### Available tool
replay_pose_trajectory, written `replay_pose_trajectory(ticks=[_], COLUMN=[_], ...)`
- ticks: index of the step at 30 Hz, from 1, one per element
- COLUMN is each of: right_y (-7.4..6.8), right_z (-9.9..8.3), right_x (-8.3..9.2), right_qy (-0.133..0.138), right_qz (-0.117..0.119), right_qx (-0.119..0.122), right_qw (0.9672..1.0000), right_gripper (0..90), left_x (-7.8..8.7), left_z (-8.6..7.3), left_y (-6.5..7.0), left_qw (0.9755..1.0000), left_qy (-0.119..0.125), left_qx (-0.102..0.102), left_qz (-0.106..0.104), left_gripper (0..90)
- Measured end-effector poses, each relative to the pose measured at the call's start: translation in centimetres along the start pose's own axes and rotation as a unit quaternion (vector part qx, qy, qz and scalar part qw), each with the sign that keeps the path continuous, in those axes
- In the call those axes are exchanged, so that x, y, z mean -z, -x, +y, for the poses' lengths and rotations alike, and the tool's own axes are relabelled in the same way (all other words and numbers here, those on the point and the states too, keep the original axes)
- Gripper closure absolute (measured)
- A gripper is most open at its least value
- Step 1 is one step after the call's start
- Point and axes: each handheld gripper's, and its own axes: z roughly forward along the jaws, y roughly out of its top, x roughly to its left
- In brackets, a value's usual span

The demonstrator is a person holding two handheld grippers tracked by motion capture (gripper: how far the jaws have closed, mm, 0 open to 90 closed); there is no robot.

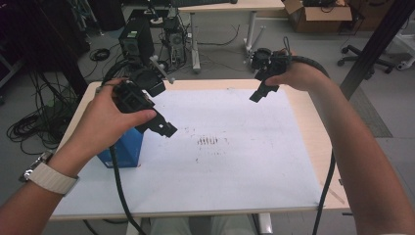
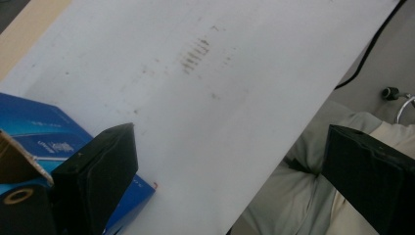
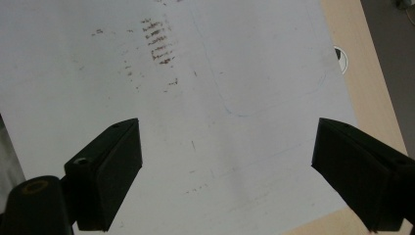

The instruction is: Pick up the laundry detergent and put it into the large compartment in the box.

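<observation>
Blue box just below the empty, wide-open left claw; right claw likewise agape.

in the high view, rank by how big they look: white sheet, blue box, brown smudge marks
1. white sheet
2. blue box, partly hidden behind the left hand
3. brown smudge marks, smallest

A sheet lies on the worktop, covering most of it and leaving bare strips along the far and right edges. A box stands on the sheet near the left edge, toward the near side. A patch of marks sits about mid-sheet, right of the box. Behind the worktop, a computer tower stands on the floor.
</observation>
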Motion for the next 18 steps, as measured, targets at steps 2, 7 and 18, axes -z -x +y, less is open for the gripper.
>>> replay_pose_trajectory(ticks=[2, 7, 18], right_y=[0.0, 0.1, -0.1], right_z=[0.1, 0.2, 0.6], right_x=[0.0, -0.3, -0.4], right_qy=[0.001, -0.001, 0.000], right_qz=[0.000, 0.002, 0.003], right_qx=[0.000, 0.004, 0.005], right_qw=[1.0000, 1.0000, 1.0000], right_gripper=[11.3, 11.3, 11.2], left_x=[-0.2, -0.6, -0.8], left_z=[0.2, 0.4, 0.2], left_y=[0.4, 1.1, 1.3], left_qw=[0.9999, 0.9995, 0.9990], left_qy=[-0.003, -0.002, -0.001], left_qx=[-0.010, -0.029, -0.038], left_qz=[-0.002, -0.014, -0.025], left_gripper=[5.8, 4.5, 4.4])
